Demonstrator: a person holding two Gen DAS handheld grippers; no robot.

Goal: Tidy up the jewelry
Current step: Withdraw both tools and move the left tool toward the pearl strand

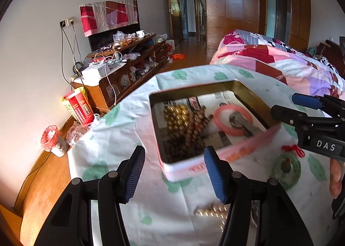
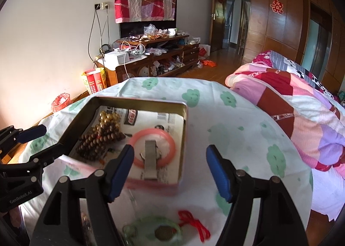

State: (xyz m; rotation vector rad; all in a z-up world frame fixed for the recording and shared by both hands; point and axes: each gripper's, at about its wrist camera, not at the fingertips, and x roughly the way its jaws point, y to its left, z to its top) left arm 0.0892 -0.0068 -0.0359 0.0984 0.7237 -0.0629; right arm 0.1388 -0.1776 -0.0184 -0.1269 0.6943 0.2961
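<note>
- Open tin box (image 1: 254,95) sits on the counter (image 2: 248,120), covered by a white cloth with green blotches; newspaper lines the box floor.
- Already in the box: gold bead bracelet (image 1: 176,114), brown bead strand (image 2: 97,142), pink bangle (image 2: 151,132) with a metal-band watch (image 2: 151,155) lying across it.
- Outside the box: green jade bangle (image 2: 151,231) with a red knotted cord (image 2: 194,222) and a small dark piece in its middle, flat on the cloth just in front of the box's near wall.
- Another beaded piece (image 1: 211,211), gold-toned and blurred, lies on the cloth low in the left wrist view, near the left tongs.
- Right tongs (image 2: 170,172): wide open, holding nothing, hovering above the near right corner of the box; the jade bangle lies below and slightly behind the tips, toward the person.
- Left tongs (image 1: 174,172): wide open, empty, at the box's near left corner; one finger overlaps the box wall in view, contact unclear.
- Judgement: right tongs are nearer the jade bangle; the move calls for pulling back and down, closing across the ring's rim, then lifting over the near wall.
- In the way: the box wall; the cord could snag; the free spot in the box is tight beside the pink bangle.
- Around: bed with patchwork quilt (image 2: 301,105) to the right, cluttered TV cabinet (image 2: 155,56) beyond.
</note>
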